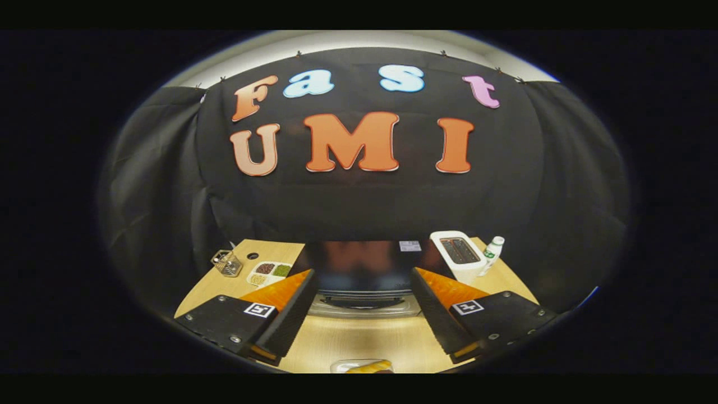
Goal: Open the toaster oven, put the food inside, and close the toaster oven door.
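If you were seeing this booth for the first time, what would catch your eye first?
The glossy black toaster oven stands shut just beyond the open gripper, framed between its fingers. Right of it sits a white slot toaster beside a small white bottle; the yellow food in a clear tray lies nearest.

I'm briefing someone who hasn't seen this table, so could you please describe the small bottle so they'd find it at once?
Start at the dark toaster oven beyond the open gripper. To its right stands a white pop-up toaster, and the bottle stands just right of that, near the table edge. It is the lone upright white thing with a green label.
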`<state>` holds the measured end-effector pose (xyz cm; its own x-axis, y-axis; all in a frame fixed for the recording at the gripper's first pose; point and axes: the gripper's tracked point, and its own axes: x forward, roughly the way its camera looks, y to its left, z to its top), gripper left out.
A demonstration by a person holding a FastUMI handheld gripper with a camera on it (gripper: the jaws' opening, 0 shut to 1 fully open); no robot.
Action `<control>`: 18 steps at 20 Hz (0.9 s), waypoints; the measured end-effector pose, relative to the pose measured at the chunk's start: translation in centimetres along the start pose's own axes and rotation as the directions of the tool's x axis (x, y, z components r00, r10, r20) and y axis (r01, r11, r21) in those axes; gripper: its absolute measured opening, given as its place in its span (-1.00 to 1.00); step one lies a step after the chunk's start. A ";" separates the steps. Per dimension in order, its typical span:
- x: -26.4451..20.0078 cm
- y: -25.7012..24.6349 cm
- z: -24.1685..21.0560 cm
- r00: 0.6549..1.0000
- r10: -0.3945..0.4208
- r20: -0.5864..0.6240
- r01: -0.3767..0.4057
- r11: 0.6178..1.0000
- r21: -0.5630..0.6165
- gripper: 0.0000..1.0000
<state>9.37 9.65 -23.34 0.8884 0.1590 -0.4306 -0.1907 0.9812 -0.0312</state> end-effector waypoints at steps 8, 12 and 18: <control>6.1 -0.7 -5.9 0.992 -0.036 -0.122 0.032 0.999 -0.034 0.97; 7.7 -0.6 -7.8 0.984 -0.046 -0.174 0.038 0.998 -0.047 0.98; 8.3 0.0 -9.0 0.979 -0.024 -0.201 0.022 1.000 -0.013 0.98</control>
<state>13.00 9.96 -34.99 0.7906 0.1096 -0.6024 -0.1761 0.9830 -0.0522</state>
